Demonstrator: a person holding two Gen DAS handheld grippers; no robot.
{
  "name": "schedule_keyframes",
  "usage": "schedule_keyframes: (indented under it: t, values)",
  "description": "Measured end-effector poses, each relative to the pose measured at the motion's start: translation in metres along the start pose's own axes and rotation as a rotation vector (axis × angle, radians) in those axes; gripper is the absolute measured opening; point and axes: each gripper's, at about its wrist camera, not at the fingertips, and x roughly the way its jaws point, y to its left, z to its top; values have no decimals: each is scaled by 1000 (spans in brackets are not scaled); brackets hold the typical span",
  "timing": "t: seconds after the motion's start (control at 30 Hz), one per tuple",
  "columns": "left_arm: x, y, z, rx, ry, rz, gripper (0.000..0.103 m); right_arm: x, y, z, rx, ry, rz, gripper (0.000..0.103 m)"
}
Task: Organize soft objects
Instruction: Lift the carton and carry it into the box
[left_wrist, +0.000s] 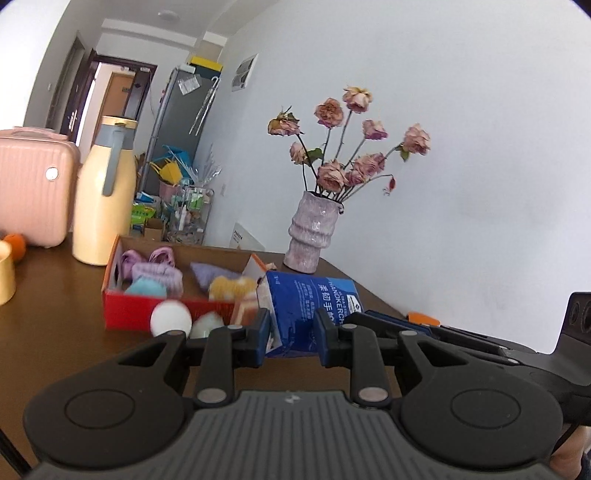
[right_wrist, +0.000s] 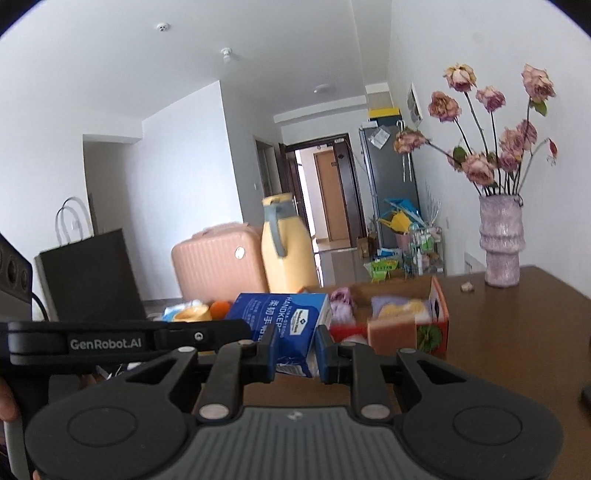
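Note:
A blue handkerchief tissue pack (left_wrist: 308, 314) is held above the brown table (left_wrist: 55, 332), gripped from both ends. My left gripper (left_wrist: 291, 336) is shut on one end of it. My right gripper (right_wrist: 295, 354) is shut on the other end of the pack (right_wrist: 284, 321). Behind it an open red cardboard box (left_wrist: 147, 310) holds several soft items: purple, teal and yellow ones (left_wrist: 157, 271). A white ball (left_wrist: 170, 317) and a pale soft object (left_wrist: 207, 325) lie in front of the box. The box also shows in the right wrist view (right_wrist: 434, 325).
A cream thermos jug (left_wrist: 105, 192) and a pink case (left_wrist: 33, 192) stand behind the box. A pink vase of dried roses (left_wrist: 314, 232) stands by the wall. An orange fruit (left_wrist: 16, 247) and a yellow cup (left_wrist: 5, 273) sit at left. A black paper bag (right_wrist: 88, 277) stands at far left.

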Motion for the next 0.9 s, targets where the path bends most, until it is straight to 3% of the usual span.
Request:
schedule_keyframes:
  t: [0.2,0.33,0.47,0.67,0.9]
  values:
    - [94,48,71,-79,64,-12,25,86,-35,61,-8,16,-8,21]
    - [165,91,106,-144,139,5,25,168,-71,98,53,93,-4,21]
    - [228,128,122,-190,213,36,25,246,-101,116,100,198,-1,21]
    - [310,172,123,-159,332,107,25,355,-146,118,186,363,-9,20]
    - [378,221,96,-163,472,201,25,453,-178,76,239,571,1,21]
